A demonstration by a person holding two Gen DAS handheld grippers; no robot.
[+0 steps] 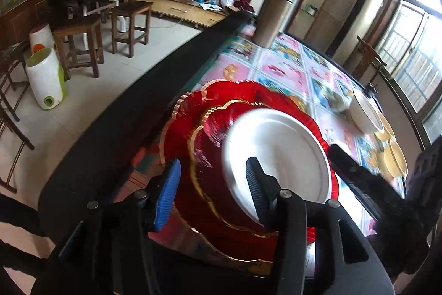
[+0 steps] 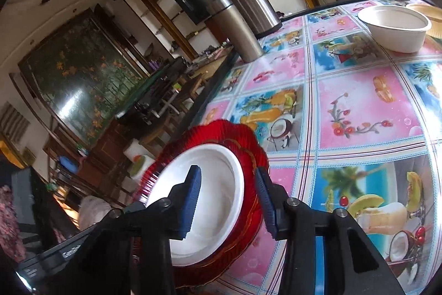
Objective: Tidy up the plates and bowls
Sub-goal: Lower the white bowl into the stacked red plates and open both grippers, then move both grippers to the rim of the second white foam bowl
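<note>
A white plate (image 1: 279, 154) lies on top of a stack of red, gold-rimmed plates (image 1: 210, 134) near the table's left edge. My left gripper (image 1: 212, 192) is open, and its fingers straddle the near rim of the red stack. In the right wrist view, the white plate (image 2: 210, 184) and the red plates (image 2: 248, 148) sit tilted between my fingers. My right gripper (image 2: 229, 201) is open around their right rims. A white bowl (image 2: 395, 24) stands far across the table beside yellow plates (image 2: 428, 10).
Two steel thermos flasks (image 2: 243, 10) stand at the far edge of the table, which has a colourful fruit-print tablecloth (image 2: 359, 107). The table's dark edge (image 1: 143, 107) runs to the left of the stack. Wooden stools (image 1: 80, 43) and white bins (image 1: 45, 79) stand on the floor beyond.
</note>
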